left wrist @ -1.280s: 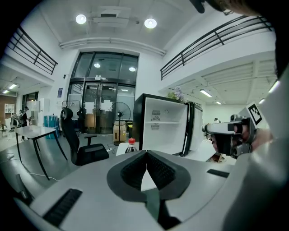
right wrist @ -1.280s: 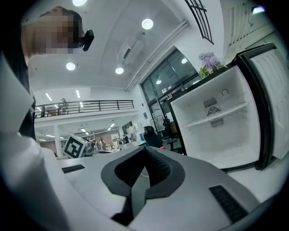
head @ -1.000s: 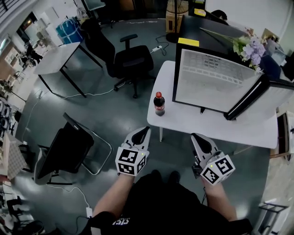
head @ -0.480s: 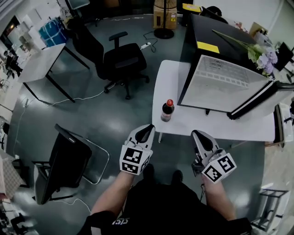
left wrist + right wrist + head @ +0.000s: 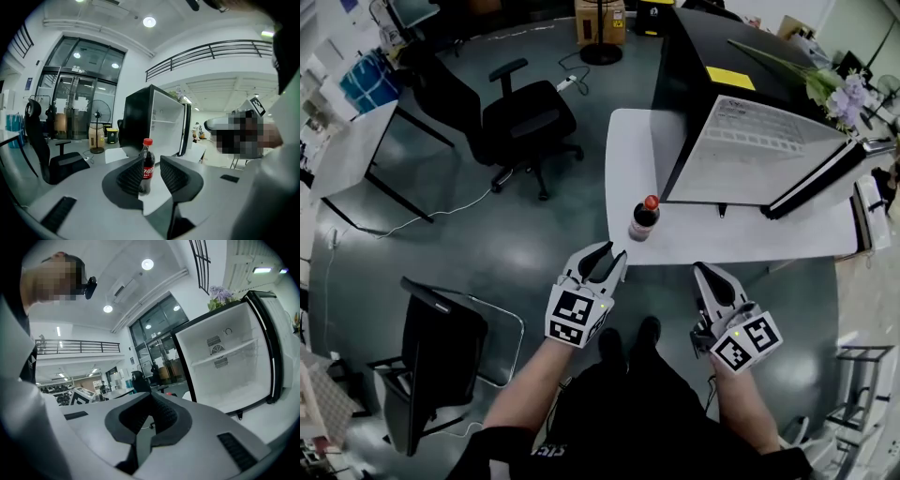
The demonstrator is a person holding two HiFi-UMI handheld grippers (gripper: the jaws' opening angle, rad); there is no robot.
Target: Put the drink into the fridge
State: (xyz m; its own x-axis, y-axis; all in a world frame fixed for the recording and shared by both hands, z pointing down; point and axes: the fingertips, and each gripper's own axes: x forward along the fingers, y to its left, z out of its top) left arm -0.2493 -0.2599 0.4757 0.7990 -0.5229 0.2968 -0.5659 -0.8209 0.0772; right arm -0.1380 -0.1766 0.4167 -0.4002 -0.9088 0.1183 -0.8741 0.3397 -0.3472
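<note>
A cola bottle [image 5: 644,220] with a red cap stands upright near the front left corner of the white table [image 5: 628,155]. Behind it sits a small black fridge [image 5: 750,141], its door [image 5: 830,178] swung open to the right and its white inside [image 5: 225,366] bare. My left gripper [image 5: 607,257] hovers just short of the table edge and points at the bottle [image 5: 146,165]. Its jaws are opening, and the bottle shows beyond the gap, not between the pads. Off the table's front edge my right gripper [image 5: 706,274] is shut with nothing in it.
A black office chair [image 5: 520,117] stands left of the table. A black folding chair [image 5: 441,347] is at my lower left and a white desk [image 5: 342,155] at the far left. Flowers [image 5: 839,94] lie on top of the fridge. The floor is grey.
I have come closer to the table, so the bottle now lies just ahead of the left gripper. The left jaws have gone from shut to apart. The right gripper stays shut.
</note>
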